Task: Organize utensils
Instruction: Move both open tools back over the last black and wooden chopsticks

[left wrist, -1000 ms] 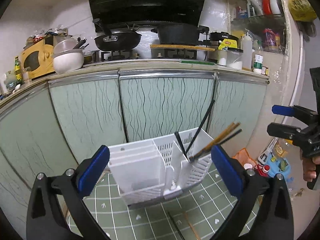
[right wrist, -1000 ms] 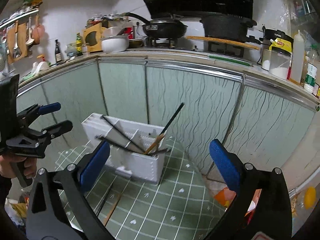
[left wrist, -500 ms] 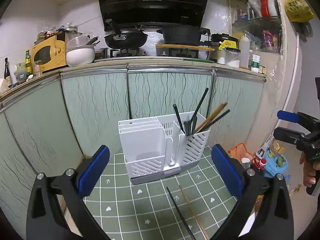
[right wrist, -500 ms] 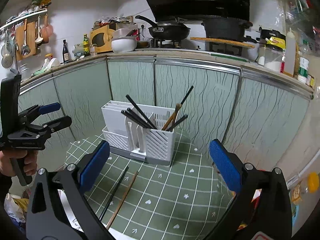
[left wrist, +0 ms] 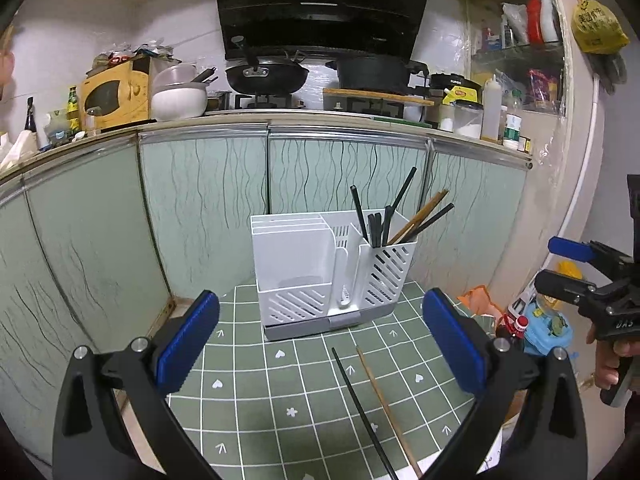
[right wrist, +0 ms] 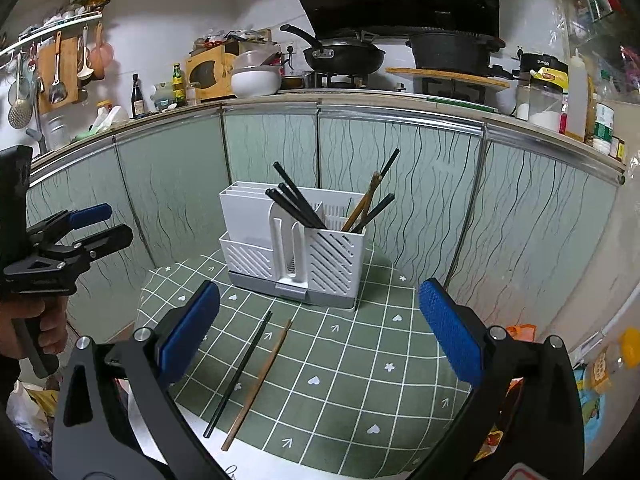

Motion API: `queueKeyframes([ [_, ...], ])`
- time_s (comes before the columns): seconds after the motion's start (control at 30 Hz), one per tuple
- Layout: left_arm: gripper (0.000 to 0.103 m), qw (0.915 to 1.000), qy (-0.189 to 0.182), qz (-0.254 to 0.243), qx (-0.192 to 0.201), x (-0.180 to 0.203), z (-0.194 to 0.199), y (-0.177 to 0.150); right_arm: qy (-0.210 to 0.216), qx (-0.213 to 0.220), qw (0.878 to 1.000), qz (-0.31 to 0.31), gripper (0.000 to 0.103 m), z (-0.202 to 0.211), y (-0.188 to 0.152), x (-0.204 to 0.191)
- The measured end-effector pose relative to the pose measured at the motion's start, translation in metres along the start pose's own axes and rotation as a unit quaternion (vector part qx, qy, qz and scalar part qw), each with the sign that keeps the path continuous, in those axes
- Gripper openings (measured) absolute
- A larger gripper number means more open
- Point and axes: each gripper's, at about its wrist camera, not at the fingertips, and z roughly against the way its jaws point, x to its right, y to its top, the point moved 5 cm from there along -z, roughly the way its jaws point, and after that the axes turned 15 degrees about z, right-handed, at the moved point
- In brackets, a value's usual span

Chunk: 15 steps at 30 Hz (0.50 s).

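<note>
chopsticks (right wrist: 256, 372) on mat, btwn open hand-held gripper (right wrist: 320, 336) fingers

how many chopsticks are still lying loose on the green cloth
2. A black chopstick and a wooden chopstick lie side by side on the green checked cloth, in front of the white utensil holder. Nothing seems hidden there.

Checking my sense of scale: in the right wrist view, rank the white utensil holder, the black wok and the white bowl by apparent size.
1. White utensil holder, though nearest.
2. Black wok.
3. White bowl.
</note>
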Motion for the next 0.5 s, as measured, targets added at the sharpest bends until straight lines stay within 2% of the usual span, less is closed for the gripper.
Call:
queueKeyframes([
  [0.5,0.099,0.9999,0.005,0.003,-0.015,-0.014,-0.001,-0.048,0.015,-0.022,1.0,-0.005,0.096,-0.017,-0.042,-0.023],
])
